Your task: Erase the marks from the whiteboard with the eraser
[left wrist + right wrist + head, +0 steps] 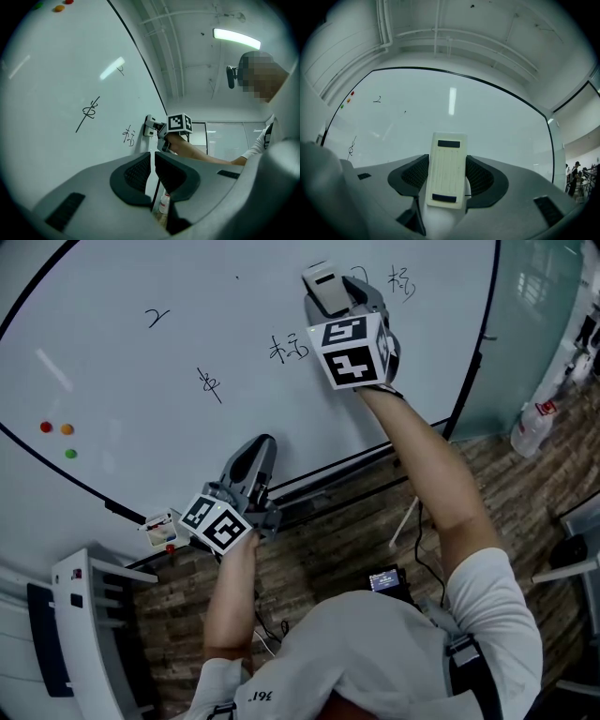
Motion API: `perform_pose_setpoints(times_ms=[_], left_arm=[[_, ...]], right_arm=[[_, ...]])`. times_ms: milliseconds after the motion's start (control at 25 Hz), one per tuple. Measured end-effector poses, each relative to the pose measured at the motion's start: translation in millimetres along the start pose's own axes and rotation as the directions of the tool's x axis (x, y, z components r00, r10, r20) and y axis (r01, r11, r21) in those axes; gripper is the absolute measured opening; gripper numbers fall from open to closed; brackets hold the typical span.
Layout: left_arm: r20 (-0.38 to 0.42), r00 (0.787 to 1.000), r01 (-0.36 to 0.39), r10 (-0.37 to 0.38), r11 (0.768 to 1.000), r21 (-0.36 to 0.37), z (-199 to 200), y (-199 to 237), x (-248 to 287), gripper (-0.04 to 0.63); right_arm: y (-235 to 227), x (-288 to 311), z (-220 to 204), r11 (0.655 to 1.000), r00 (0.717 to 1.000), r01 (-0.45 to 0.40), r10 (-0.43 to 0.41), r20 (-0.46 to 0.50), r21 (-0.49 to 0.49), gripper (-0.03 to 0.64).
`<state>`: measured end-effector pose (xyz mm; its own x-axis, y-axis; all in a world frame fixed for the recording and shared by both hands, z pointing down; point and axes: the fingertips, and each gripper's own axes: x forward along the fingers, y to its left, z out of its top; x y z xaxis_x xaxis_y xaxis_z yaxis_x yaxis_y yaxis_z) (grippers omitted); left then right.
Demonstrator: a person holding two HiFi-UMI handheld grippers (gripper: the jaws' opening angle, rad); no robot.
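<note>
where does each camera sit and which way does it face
Head view: on the person's head, facing down at the whiteboard; both forearms, left gripper and right gripper show.
Left gripper view: on the left gripper, looking along the board past its own empty, shut jaws to the right gripper.
Right gripper view: on the right gripper, facing the board; jaws clamp the eraser.
Shared: all three show the slashed scribble.

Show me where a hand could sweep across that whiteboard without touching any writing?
Bare board lies between the magnets and the slashed scribble, and from it down to the left gripper. Crowded around the eraser in the right gripper: scribbles on both sides.
</note>
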<state>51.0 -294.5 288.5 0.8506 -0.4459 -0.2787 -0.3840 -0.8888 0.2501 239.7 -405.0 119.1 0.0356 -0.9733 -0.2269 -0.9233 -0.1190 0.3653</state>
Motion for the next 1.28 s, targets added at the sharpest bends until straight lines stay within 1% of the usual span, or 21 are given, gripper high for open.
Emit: perform_pose_setpoints(times_ms=[200,600,840,1080,1280], left_arm=[[-0.002,1.000,0.006,-0.006,1.000,0.003,-7,-9,18,0.035],[-0.005,1.000,-0.005,0.005,1.000,0.007,-18,-17,44,0.035],[-0.012,1.000,-0.002,0.002,1.000,0.010,-22,-25,58,0.035],[-0.018,1.000,-0.008,0.008,1.000,0.006,-30,-31,68,0.035],[-0.024,1.000,-0.014,0.014,1.000,0.009,-34,-35,76,0.035]], right_arm=[[-11,-2,-9,1.000,1.000,-0.010,0.010,0.004,-0.004,0.262],[-24,-3,-18,0.999,0.999,-0.043,0.043,0.013,-0.032,0.262],[-43,-3,-28,0.998,0.999,-0.046,0.046,-0.002,-0.046,0.262],[-62,-4,-38,0.994,0.999,-0.054,0.053,-0.012,-0.096,0.262],[-82,-4,-44,0.994,0.998,-0.056,0.056,-0.010,-0.090,0.262]])
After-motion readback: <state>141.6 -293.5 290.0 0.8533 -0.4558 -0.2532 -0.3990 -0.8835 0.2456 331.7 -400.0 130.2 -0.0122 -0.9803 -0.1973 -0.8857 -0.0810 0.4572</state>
